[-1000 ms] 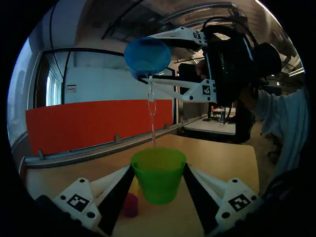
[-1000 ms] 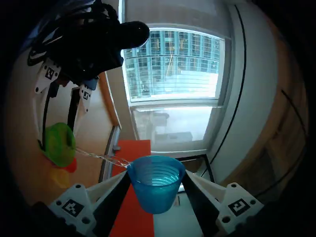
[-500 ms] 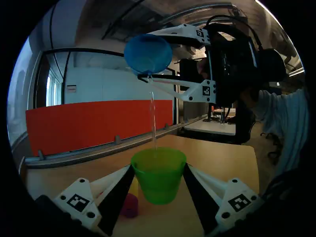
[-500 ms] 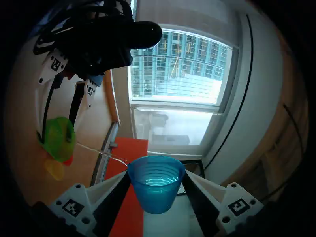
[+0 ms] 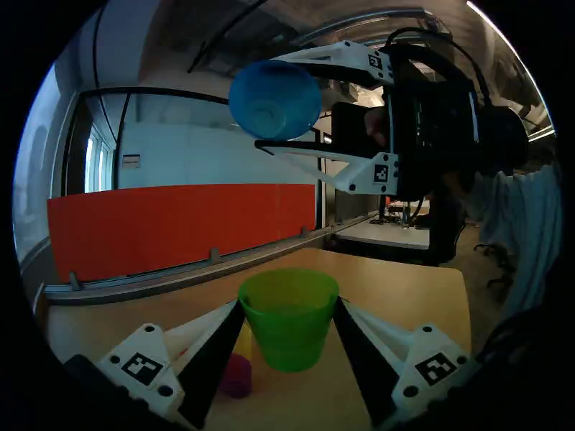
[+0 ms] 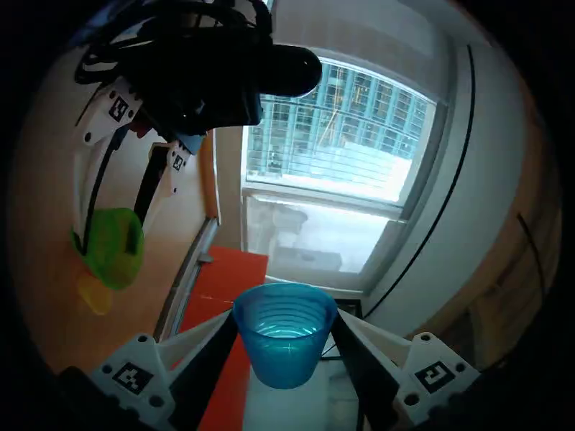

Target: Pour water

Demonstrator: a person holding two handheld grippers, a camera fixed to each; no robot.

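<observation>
Fingers of the left gripper (image 5: 287, 305) pinch the green cup (image 5: 289, 332); the right gripper (image 6: 284, 316) clamps the tipped blue cup (image 6: 284, 348).

Daylight from the window (image 6: 338, 165) glares hard in the right gripper view, so whatever sits against it goes to dark silhouette. The left gripper view is dimmer, with soft even light and a faint sheen on the bench (image 5: 402, 287). Green cup (image 5: 289, 316) and blue cup (image 6: 285, 334) are sharp; edges bend and darken.

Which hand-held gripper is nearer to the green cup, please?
Left. The left hand-held gripper holds the green cup between its fingers; the right hand-held gripper, gripping the blue cup, is high above it, apart.
</observation>
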